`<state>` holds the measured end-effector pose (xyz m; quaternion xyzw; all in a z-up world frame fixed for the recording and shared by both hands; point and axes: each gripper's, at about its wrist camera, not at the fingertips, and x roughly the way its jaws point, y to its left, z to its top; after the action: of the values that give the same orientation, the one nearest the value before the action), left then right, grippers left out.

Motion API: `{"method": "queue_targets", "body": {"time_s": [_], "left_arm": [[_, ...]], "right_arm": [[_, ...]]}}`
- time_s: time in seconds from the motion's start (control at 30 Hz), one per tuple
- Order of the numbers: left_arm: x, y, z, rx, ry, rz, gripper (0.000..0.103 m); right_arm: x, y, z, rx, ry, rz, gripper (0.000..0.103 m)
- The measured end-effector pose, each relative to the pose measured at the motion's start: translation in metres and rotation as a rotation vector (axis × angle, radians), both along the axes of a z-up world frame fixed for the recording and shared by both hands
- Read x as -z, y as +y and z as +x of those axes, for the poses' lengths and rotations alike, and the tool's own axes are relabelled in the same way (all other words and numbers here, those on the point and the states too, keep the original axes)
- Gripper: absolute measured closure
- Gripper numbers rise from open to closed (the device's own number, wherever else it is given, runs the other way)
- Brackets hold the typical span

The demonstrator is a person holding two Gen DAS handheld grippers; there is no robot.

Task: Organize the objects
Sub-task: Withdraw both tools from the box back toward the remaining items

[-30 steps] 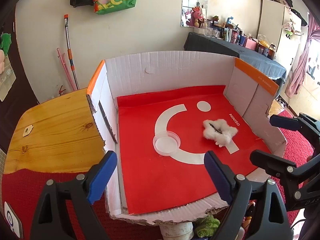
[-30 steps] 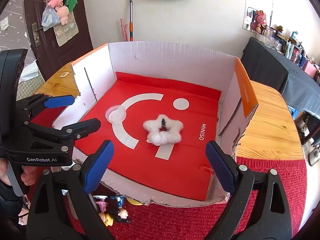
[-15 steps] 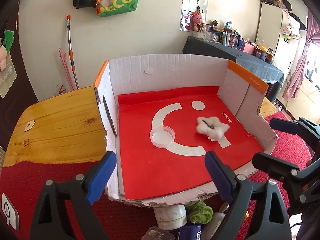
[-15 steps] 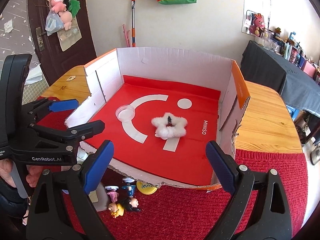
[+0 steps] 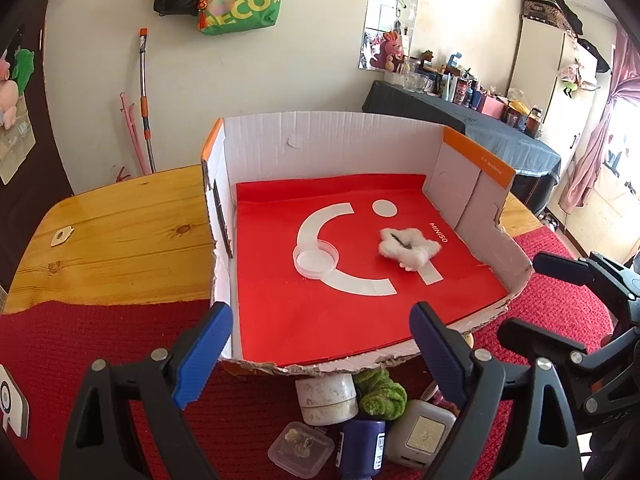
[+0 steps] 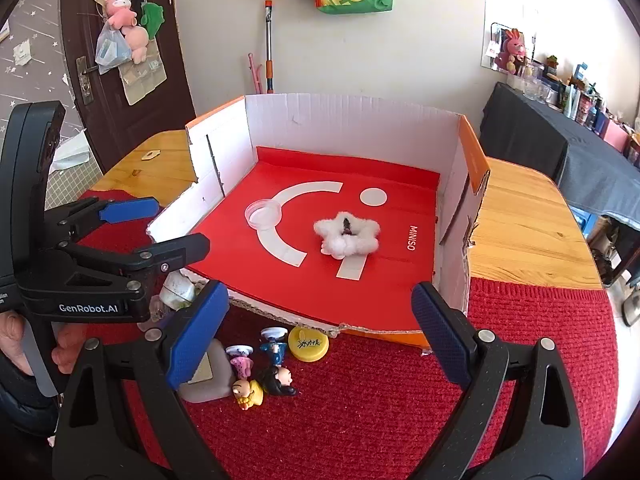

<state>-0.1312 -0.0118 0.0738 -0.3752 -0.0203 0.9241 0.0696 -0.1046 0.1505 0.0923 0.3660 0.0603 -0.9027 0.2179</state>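
Observation:
A cardboard box (image 5: 332, 140) (image 6: 352, 120) with a red floor holds a white fluffy star clip (image 5: 406, 243) (image 6: 347, 234) and a clear round lid (image 5: 315, 258) (image 6: 263, 213). Small items lie on the red mat in front of it: a white jar (image 5: 326, 398), a green fuzzy thing (image 5: 380, 390), a dark blue bottle (image 5: 360, 446), a clear case (image 5: 300, 450), figurines (image 6: 260, 384) and a yellow disc (image 6: 309, 343). My left gripper (image 5: 320, 356) (image 6: 154, 226) is open and empty above the items. My right gripper (image 6: 318, 340) (image 5: 532, 292) is open and empty.
The box stands on a wooden table (image 5: 120, 236) partly covered by a red mat (image 6: 532, 320). A dark-clothed side table (image 5: 460, 112) with bottles stands at the back right. A door (image 6: 120, 40) is at the back left.
Both grippers have pulled back from the box and risen, so the small items in front of the box have come into view. Both stay open.

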Motion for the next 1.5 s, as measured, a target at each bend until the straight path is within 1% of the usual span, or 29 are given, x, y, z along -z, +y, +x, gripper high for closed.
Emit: {"method": "queue_targets", "body": {"time_s": [0.3, 0.43, 0.53, 0.6, 0.73, 0.77, 0.8, 0.83, 1.0, 1.27, 1.33, 1.37, 1.5], "left_arm": [[0.0, 0.0, 0.018, 0.008, 0.009, 0.021, 0.012], [0.001, 0.001, 0.024, 0.016, 0.007, 0.03, 0.016], [0.001, 0.002, 0.028, 0.024, 0.004, 0.035, 0.021], [0.002, 0.002, 0.031, 0.025, 0.001, 0.036, 0.025], [0.005, 0.003, 0.036, 0.033, -0.006, 0.043, 0.031], [0.005, 0.004, 0.038, 0.035, -0.008, 0.044, 0.033], [0.006, 0.004, 0.039, 0.037, -0.01, 0.044, 0.034], [0.007, 0.005, 0.04, 0.04, -0.011, 0.045, 0.035], [0.011, 0.006, 0.046, 0.05, -0.021, 0.051, 0.041], [0.019, 0.007, 0.055, 0.059, -0.044, 0.062, 0.048], [0.022, 0.007, 0.057, 0.063, -0.051, 0.062, 0.05], [0.024, 0.008, 0.059, 0.065, -0.055, 0.061, 0.051], [0.031, 0.007, 0.063, 0.066, -0.072, 0.066, 0.054]], "right_arm": [[0.004, 0.001, 0.015, -0.005, 0.001, -0.006, 0.009], [0.006, 0.001, 0.021, -0.009, 0.0, -0.009, 0.009], [0.007, 0.001, 0.025, -0.015, -0.001, -0.007, 0.011], [0.008, 0.001, 0.028, -0.02, 0.0, -0.005, 0.017], [0.01, 0.001, 0.033, -0.024, -0.004, -0.006, 0.02], [0.011, 0.001, 0.035, -0.025, -0.005, -0.004, 0.024], [0.012, 0.001, 0.036, -0.027, -0.007, -0.003, 0.03], [0.013, 0.001, 0.036, -0.029, -0.012, -0.003, 0.033], [0.02, 0.001, 0.041, -0.037, -0.03, 0.001, 0.042], [0.032, 0.004, 0.045, -0.033, -0.061, 0.01, 0.047], [0.035, 0.005, 0.045, -0.034, -0.071, 0.01, 0.05], [0.037, 0.004, 0.046, -0.037, -0.077, 0.009, 0.054], [0.042, 0.001, 0.048, -0.045, -0.086, 0.017, 0.056]]}}
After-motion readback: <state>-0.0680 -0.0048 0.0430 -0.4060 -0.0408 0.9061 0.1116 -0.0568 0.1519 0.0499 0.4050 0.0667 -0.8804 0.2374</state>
